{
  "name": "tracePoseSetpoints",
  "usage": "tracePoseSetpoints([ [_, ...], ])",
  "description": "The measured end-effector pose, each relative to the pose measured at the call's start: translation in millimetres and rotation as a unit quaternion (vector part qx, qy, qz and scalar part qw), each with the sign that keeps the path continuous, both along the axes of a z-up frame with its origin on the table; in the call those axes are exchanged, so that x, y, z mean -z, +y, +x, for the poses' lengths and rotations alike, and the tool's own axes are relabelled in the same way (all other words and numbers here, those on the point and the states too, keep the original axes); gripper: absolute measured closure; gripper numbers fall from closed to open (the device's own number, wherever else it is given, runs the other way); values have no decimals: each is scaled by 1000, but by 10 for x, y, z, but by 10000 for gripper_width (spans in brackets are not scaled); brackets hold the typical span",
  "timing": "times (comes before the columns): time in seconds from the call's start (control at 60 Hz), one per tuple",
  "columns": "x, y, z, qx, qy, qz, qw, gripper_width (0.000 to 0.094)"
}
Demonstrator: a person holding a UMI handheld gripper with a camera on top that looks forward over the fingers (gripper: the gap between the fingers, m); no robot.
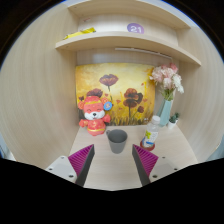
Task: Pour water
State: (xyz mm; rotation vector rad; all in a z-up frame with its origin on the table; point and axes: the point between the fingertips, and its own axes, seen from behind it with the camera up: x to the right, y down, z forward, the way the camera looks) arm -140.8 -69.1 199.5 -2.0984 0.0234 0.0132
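Gripper view: tool (113,160) is open, both pink pads visible with a wide gap, nothing held. It hangs over the near edge of the pale wooden counter (112,172).

Just ahead of the fingers, roughly centred between them, stands a small dark grey cup (117,140), upright, apart from both pads. Can't see whether there's water in it.

Right of the cup, a bit farther: a small clear bottle with a white label (151,133), likely the water source. Behind that, a vase of pink flowers (166,92).

Left and far: an orange plush toy (94,112) against a floral picture (120,88). Shelves (115,40) above.

Progress, my read: not started. Nothing grasped, bottle untouched. Left to do: grab the bottle, tilt over the cup, set back.
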Motion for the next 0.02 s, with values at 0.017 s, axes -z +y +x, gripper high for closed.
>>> tracePoseSetpoints([
  [0.017,-6,-4,-9,-1,-1,0,1000,159],
])
